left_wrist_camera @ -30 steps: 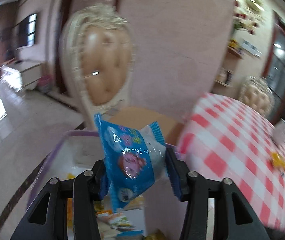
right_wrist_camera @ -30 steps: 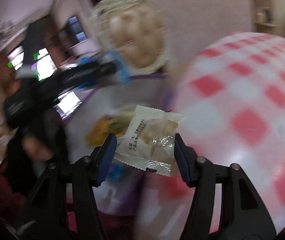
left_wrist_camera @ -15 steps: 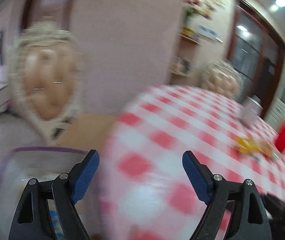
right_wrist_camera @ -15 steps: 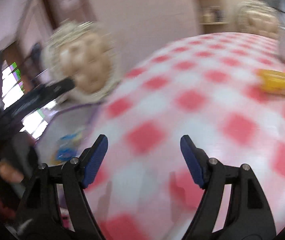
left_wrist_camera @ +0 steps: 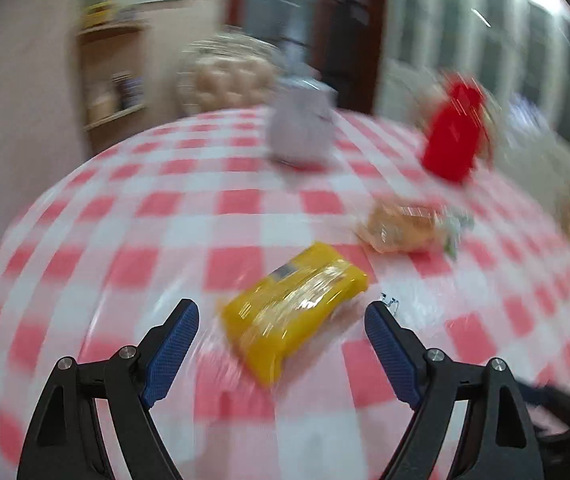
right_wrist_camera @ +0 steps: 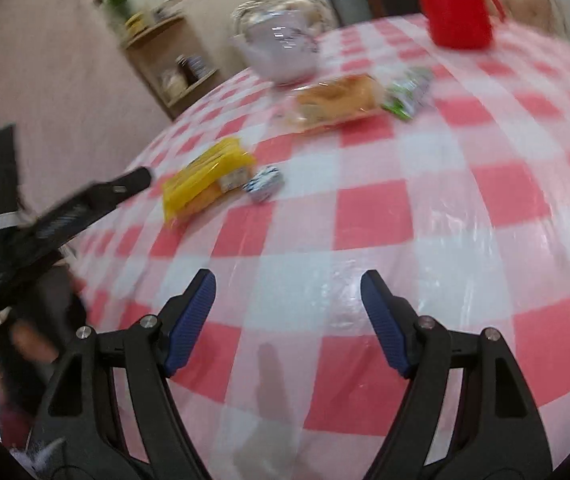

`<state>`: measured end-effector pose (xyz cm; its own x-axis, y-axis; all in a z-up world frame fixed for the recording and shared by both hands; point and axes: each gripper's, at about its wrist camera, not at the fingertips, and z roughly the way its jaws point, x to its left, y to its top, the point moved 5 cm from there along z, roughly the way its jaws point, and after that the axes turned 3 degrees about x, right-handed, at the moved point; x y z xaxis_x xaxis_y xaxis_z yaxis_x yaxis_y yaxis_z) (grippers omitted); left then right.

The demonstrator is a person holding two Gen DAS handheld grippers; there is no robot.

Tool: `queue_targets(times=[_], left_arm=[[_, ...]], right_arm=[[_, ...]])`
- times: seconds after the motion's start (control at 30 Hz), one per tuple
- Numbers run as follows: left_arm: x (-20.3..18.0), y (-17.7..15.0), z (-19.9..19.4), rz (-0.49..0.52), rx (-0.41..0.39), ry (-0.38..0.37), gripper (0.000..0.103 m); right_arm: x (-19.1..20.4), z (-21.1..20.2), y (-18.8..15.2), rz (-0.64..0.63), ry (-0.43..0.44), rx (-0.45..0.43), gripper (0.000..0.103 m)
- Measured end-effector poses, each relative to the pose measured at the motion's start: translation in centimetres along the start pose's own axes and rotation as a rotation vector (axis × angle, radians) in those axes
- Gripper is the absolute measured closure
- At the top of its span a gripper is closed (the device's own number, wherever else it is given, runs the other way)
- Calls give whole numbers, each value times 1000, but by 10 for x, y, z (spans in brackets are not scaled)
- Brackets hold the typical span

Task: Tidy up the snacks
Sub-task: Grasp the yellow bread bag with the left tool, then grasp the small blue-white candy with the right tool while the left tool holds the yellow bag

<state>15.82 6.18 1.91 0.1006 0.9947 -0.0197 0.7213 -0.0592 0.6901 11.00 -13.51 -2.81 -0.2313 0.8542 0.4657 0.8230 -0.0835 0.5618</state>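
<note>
Red-white checked table [left_wrist_camera: 245, 200] w/ snacks on it. Left claw [left_wrist_camera: 281, 320] spread wide, empty, yellow snack pack [left_wrist_camera: 293, 308] lying between its tips. Right claw [right_wrist_camera: 289, 296] also spread, nothing in it, over bare cloth. Bread pack [right_wrist_camera: 337, 100] + green pack [right_wrist_camera: 407, 94] far side, touching; red jug [right_wrist_camera: 457, 8] far right.

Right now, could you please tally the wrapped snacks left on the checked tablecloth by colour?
Yellow: 1, the yellow plastic-wrapped snack pack
Blue and white: 1, the small blue-and-white wrapped sweet
Clear: 1, the clear-wrapped bread roll
Green: 1, the green foil snack packet
Total: 4
</note>
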Motion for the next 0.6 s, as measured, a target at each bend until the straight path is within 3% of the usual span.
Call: queue_targets(times=[0.07, 0.17, 0.23, 0.27, 0.3, 0.33, 0.47, 0.53, 0.6], left_arm=[[-9, 6, 24, 109, 77, -48, 17], [-19, 4, 53, 225, 164, -52, 17], [-23, 0, 68, 272, 202, -40, 18], [-24, -2, 73, 272, 213, -47, 24], [-24, -3, 71, 243, 195, -83, 33], [-23, -3, 68, 217, 185, -102, 53], [-13, -17, 28, 92, 97, -88, 54], [-4, -26, 5, 4, 73, -97, 55], [11, -37, -21, -115, 24, -54, 55]], right_arm=[[0, 4, 1, 6, 8, 11, 26], [6, 5, 0, -36, -17, 10, 26], [14, 6, -2, -71, -29, 11, 26], [15, 8, -3, -81, -32, 15, 26], [15, 9, -4, -88, -35, 17, 26], [16, 9, -5, -91, -36, 17, 26], [12, 9, -4, -71, -26, 10, 26], [10, 8, -3, -63, -29, 7, 26], [8, 7, -2, -56, -42, 2, 26]])
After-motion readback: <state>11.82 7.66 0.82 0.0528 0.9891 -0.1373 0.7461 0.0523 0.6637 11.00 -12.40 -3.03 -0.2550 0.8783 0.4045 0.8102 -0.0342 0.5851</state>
